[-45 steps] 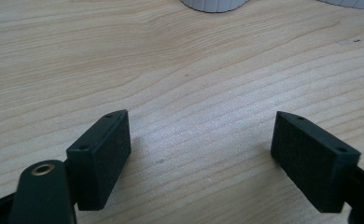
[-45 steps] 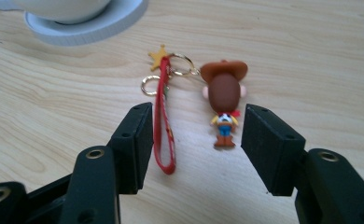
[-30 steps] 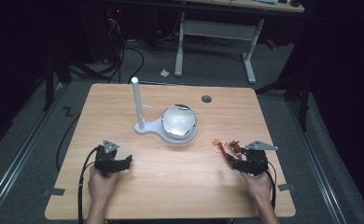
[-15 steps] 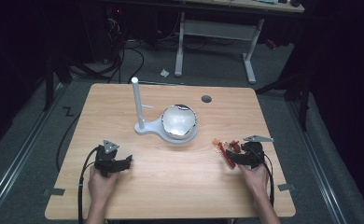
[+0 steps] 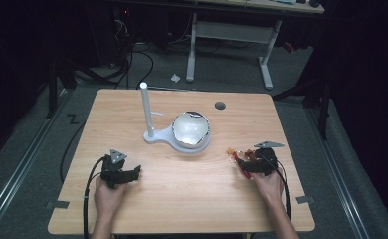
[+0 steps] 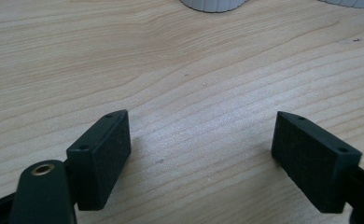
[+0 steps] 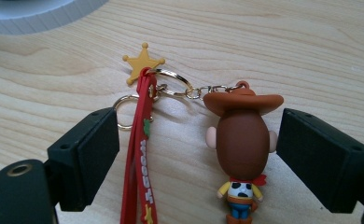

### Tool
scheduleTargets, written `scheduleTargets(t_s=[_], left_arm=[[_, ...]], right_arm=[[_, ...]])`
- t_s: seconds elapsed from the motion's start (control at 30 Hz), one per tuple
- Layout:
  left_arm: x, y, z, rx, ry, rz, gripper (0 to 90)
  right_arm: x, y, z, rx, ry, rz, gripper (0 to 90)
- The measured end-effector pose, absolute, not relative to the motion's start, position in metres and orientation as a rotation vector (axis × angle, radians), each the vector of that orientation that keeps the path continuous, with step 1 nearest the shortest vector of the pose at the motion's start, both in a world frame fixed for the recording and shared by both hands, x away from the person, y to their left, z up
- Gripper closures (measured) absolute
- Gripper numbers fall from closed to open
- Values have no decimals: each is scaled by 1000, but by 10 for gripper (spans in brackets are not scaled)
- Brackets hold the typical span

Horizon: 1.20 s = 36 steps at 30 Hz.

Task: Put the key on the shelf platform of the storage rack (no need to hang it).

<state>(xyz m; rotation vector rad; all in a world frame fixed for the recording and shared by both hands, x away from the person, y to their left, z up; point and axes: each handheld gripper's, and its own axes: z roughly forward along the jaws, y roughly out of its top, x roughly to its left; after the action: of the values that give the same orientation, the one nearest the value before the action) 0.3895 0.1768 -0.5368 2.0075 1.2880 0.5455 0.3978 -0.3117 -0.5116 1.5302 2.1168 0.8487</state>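
The fingers [image 7: 84, 156] of the right gripper [image 7: 199, 158] stand wide apart with nothing clamped, straddling a cowboy keychain [image 7: 241, 149] that lies flat on the wooden table [image 7: 311, 56]. The figure's brown hat and head sit between the two pads, nearer one of them, and its red strap [image 7: 140, 158] lies just beside the other; neither pad visibly presses on it. A yellow star charm [image 7: 143, 62] and gold rings lie just beyond the fingertips. In the high view the keychain rests at the right gripper's tip, near the table's right edge. The left gripper [image 6: 201, 158] is likewise spread wide over bare wood, empty. Farther out, mid-table, stands a white stand [image 5: 154, 135] with an upright post and a round bowl [image 5: 191, 128].
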Motion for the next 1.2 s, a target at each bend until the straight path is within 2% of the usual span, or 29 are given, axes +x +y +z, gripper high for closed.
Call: scheduleTargets(t_s=[0.2,0.33,0.4,0.43,0.47,0.5,0.6,0.63,0.67,0.7,1.2], left_arm=[[389,177,-537,2007,1288,546,201],[389,177,-537,2007,1288,546,201],[389,177,-537,2007,1288,546,201],[389,177,-537,2007,1288,546,201],[389,177,-537,2007,1288,546,201],[389,177,-537,2007,1288,546,201],[389,177,-537,2007,1288,546,201],[389,177,-537,2007,1288,546,201],[389,177,-537,2008,1288,546,201],[389,177,-537,2007,1288,546,200],[389,177,-537,2008,1287,546,200]], right_arm=[[403,-314,-519,1551,2133,801,118],[404,-311,-522,1536,2145,780,163],[404,-310,-522,1526,2145,767,217],[403,-309,-522,1515,2141,765,281],[403,-309,-522,1515,2141,765,281],[402,-310,-521,1501,2138,761,343],[401,-310,-520,1496,2129,757,401],[400,-310,-520,1487,2128,754,467],[400,-310,-520,1487,2128,754,467],[400,-309,-519,1472,2129,750,503],[397,-312,-515,1430,2133,793,519]])
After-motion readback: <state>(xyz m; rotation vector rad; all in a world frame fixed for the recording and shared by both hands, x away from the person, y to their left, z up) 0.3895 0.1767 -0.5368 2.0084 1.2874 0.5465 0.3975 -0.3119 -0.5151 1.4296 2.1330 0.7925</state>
